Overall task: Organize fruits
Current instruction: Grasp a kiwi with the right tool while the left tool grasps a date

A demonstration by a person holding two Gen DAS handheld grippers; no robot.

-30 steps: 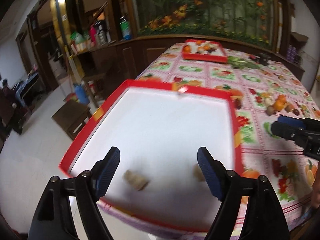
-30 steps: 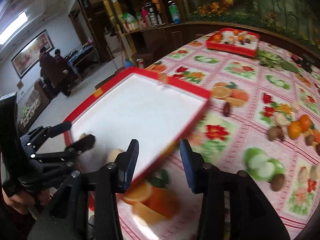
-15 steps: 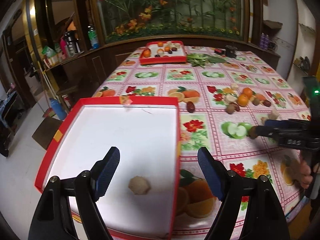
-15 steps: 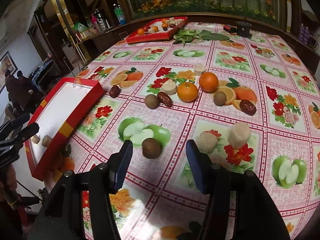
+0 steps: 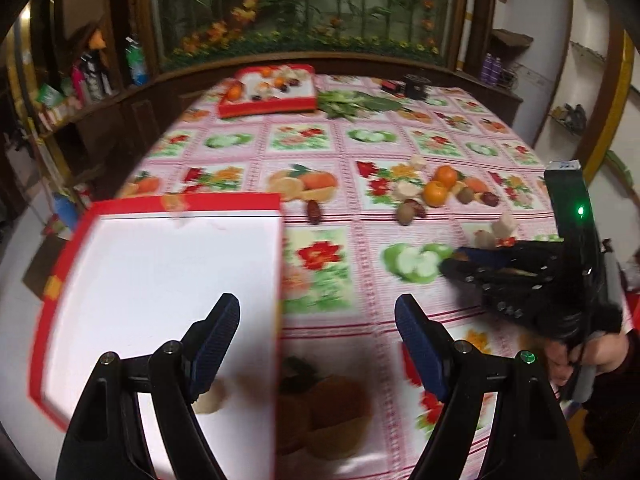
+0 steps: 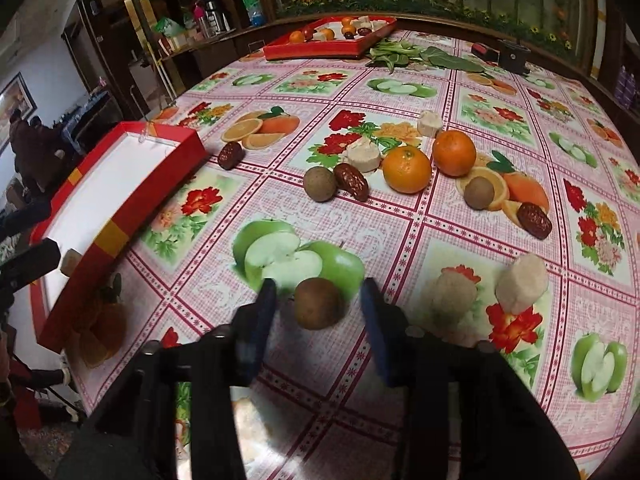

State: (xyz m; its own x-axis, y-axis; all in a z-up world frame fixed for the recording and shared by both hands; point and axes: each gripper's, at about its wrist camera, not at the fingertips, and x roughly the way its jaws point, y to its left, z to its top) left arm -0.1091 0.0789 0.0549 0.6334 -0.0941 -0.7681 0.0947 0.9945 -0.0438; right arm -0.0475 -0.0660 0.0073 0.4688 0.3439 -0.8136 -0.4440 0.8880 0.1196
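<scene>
My right gripper [image 6: 318,300] is open, with its fingers on either side of a brown round fruit [image 6: 318,303] that lies on the tablecloth; they do not touch it. Two oranges [image 6: 407,169], dates [image 6: 351,181], more brown fruits [image 6: 319,183] and pale peeled pieces [image 6: 521,284] lie scattered beyond. My left gripper [image 5: 316,324] is open and empty above the near edge of the red tray [image 5: 60,248], which has a white floor. A pale piece [image 5: 210,398] lies in the tray by the left finger. The right gripper also shows in the left wrist view [image 5: 460,264].
A second red tray [image 6: 316,46] with several fruits stands at the far edge of the table, with leafy greens [image 6: 400,54] and a small black box [image 6: 514,55] beside it. The near red tray [image 6: 120,200] overhangs the table's left edge. People stand far left [image 6: 28,140].
My right gripper has swung away from the tray to the scattered fruit and come down around the brown fruit. My left gripper has turned right, so the tray sits further left in its view.
</scene>
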